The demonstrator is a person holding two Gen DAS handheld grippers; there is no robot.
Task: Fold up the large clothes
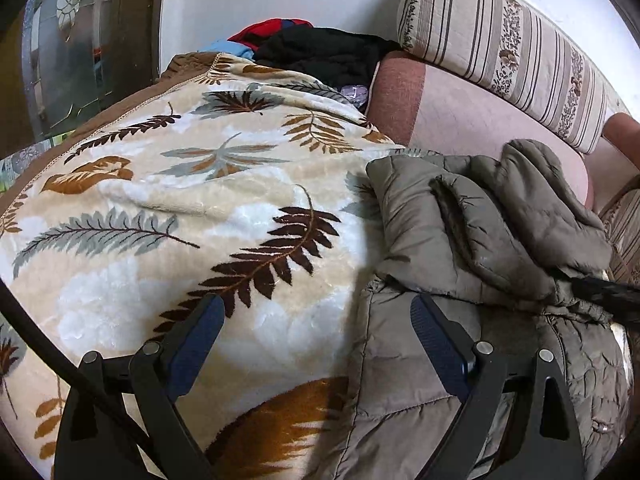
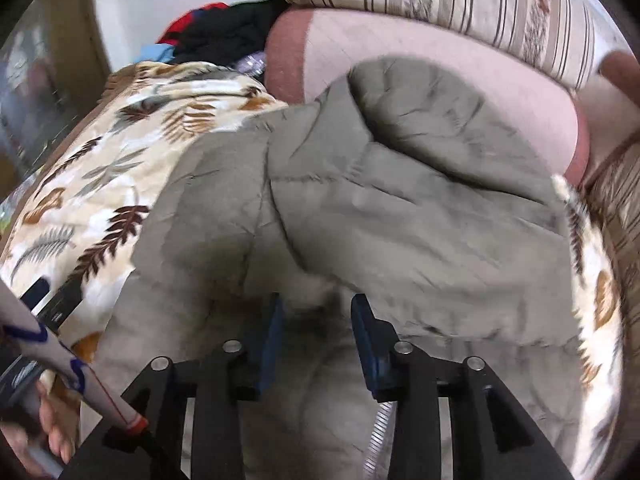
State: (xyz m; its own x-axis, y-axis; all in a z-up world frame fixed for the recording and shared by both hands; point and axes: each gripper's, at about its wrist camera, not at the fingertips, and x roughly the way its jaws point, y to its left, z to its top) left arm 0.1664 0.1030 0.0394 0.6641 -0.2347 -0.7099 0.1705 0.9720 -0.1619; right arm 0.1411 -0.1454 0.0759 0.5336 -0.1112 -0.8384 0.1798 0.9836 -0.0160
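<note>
Left wrist view gives you the widest look: a cream plush blanket (image 1: 168, 216) printed with brown, tan and grey fern leaves covers most of the surface under you, with a brown border along its far edge. Behind it sits a pink bolster (image 1: 472, 120), and on top of that a long striped cushion (image 1: 508, 44) with floral bands leans against the white wall. A heap of black, red and blue clothes (image 1: 316, 48) is piled at the far end of the blanket, against the wall.

Your task piece, an olive-grey quilted jacket (image 1: 452, 232), lies on the blanket's right side, its upper part bunched into puffy folds just in front of the bolster. In the right wrist view the jacket (image 2: 360, 208) fills the middle of the picture, with blanket showing on both sides of it.

Your left gripper (image 1: 316, 344) is spread wide and holds nothing; one finger hangs over the blanket, the other over the jacket's left edge. Your right gripper (image 2: 316, 340) has its jaws parted a modest way, with jacket fabric lying in the gap between them; the picture is blurred there, and the pads do not appear to press on the cloth. At the lower left of the right wrist view you can see your hand (image 2: 44, 432) below a patterned sleeve (image 2: 48, 344).
</note>
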